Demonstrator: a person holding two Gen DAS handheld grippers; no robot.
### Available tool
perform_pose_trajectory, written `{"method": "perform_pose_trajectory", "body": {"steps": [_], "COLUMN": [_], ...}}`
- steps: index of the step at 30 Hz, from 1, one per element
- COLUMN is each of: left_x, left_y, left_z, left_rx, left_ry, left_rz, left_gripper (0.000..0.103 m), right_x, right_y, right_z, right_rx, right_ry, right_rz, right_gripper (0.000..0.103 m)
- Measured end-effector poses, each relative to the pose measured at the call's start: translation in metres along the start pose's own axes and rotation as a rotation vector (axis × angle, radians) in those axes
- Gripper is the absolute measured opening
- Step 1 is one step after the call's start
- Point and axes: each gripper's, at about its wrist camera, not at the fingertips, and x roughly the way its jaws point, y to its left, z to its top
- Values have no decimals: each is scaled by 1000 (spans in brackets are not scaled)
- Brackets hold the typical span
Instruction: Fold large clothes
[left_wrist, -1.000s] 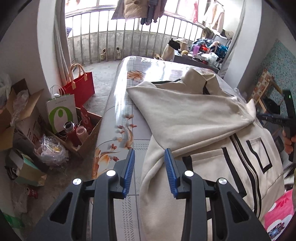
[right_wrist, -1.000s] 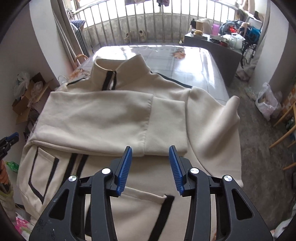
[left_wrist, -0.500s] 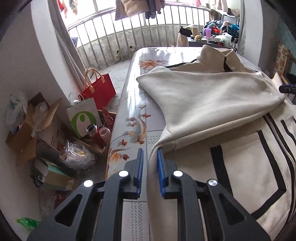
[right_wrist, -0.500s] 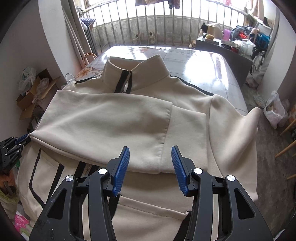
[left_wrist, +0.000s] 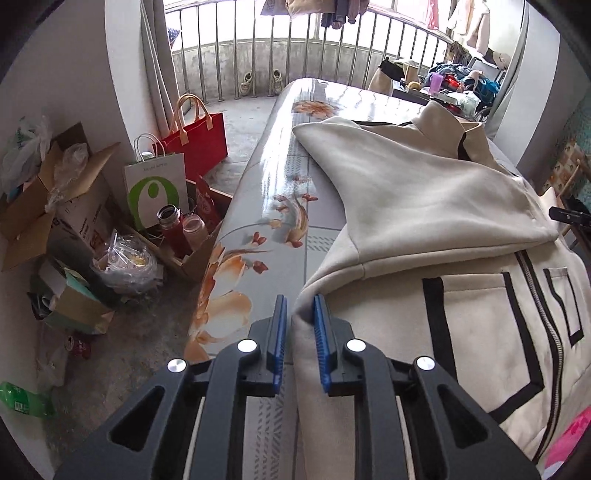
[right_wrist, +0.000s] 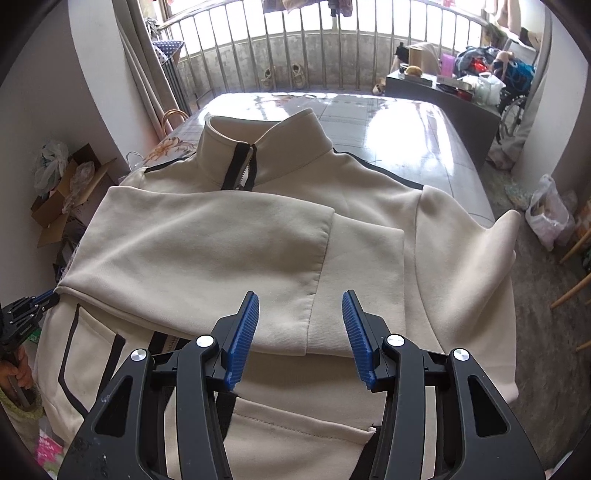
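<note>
A cream zip jacket (left_wrist: 424, 192) with black trim lies face up on the glossy floral table (left_wrist: 280, 177). One sleeve is folded across its chest. My left gripper (left_wrist: 300, 301) is at the jacket's left side edge, jaws narrow and pinching the fabric fold. In the right wrist view the jacket (right_wrist: 221, 251) fills the middle, collar toward the railing. My right gripper (right_wrist: 300, 297) hovers open above the folded sleeve's cuff (right_wrist: 354, 288), with nothing held. The left gripper (right_wrist: 33, 306) shows at the far left edge there, held by a hand.
On the floor left of the table stand a red bag (left_wrist: 199, 136), a white paper bag (left_wrist: 155, 188), cardboard boxes with bottles (left_wrist: 184, 232) and plastic wrap. A balcony railing (right_wrist: 295, 55) and a cluttered low table (right_wrist: 443, 88) lie beyond. A plastic bag (right_wrist: 548, 218) lies on the floor at right.
My left gripper sank toward the jacket's left side edge and its jaws narrowed onto the fabric. The right gripper stayed open over the cuff, with the view shifting only slightly.
</note>
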Motion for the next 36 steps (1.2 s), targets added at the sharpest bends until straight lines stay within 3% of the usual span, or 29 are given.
{"method": "perform_pose_trajectory", "body": {"steps": [6,10,12,15,17,20,22,26,30,32,36], "left_x": [-40,-24,-4,32,32,28,26,25,23,22,22], "left_y": [2,-18,-31,-37,-35,-33,-32,-27,-23,-21,-19], "left_z": [13,43,50,47,42,38,36,32,29,27,24], "left_rx": [-6,10,30,49,47,55,57,30,5,-2,-14], "left_ry": [-137,-121,-78,36,19,9,1,-10,-27,-38,-54], "left_rz": [-118,-237,-236,-171,-185,-181,-179,-194,-207,-213,-228], "left_gripper": [16,16,16,16,16,16,16,16,16,16,16], "right_x": [1,15,22,34,40,30,16,10,47,78,139], "right_y": [-7,-2,1,0,-7,-9,8,78,165,201,257], "right_z": [5,12,11,5,-1,7,24,74,121,140,167], "right_rx": [34,37,18,-6,-11,17,-12,-136,-276,-311,-358], "right_ry": [-2,18,36,100,149,157,111,59,113,159,240], "right_rz": [22,31,8,-57,-128,-120,-62,165,374,419,420], "right_gripper": [45,45,45,45,48,49,50,56,59,59,59]}}
